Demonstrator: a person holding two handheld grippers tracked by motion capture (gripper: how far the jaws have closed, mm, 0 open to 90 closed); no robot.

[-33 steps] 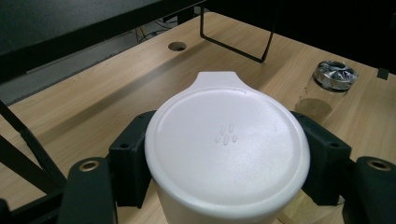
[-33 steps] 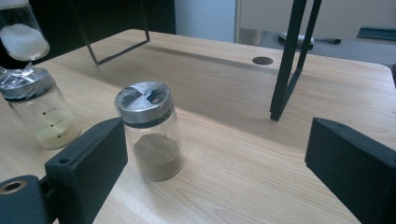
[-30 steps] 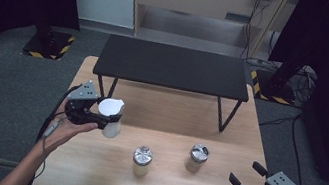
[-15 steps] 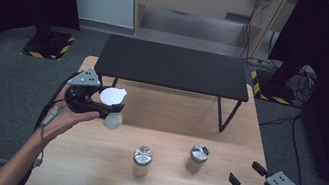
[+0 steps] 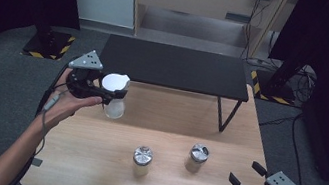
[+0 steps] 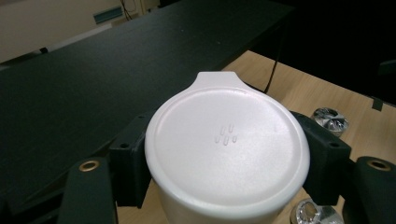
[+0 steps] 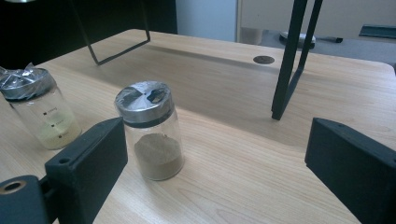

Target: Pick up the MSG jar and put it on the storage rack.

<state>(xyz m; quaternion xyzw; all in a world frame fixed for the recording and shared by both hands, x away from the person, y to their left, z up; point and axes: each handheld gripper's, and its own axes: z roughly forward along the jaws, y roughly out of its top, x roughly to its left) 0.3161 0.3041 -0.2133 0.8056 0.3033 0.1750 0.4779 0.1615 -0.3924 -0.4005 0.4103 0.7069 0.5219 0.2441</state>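
Observation:
My left gripper (image 5: pixel 107 94) is shut on a white lidded container (image 5: pixel 115 95) and holds it in the air over the table's left side, near the front edge of the black shelf (image 5: pixel 171 68). In the left gripper view both pads clamp the container (image 6: pixel 227 154) just under its round lid. Two glass shaker jars with metal lids stand on the wooden table (image 5: pixel 90 161): one with pale yellow powder (image 5: pixel 142 161), one with brown powder (image 5: pixel 197 158). My right gripper (image 5: pixel 246 174) rests open at the table's front right corner, and the brown jar (image 7: pixel 152 130) stands ahead of its left jaw.
The black low shelf stands on thin metal legs (image 7: pixel 289 60) across the back of the table. A round cable hole (image 7: pixel 264 59) is in the tabletop behind it. Dark floor mats and hazard-striped stands (image 5: pixel 48 45) lie beyond the table.
My left hand has lifted the white container off the table and carried it up toward the black shelf. The right gripper and both jars have stayed put.

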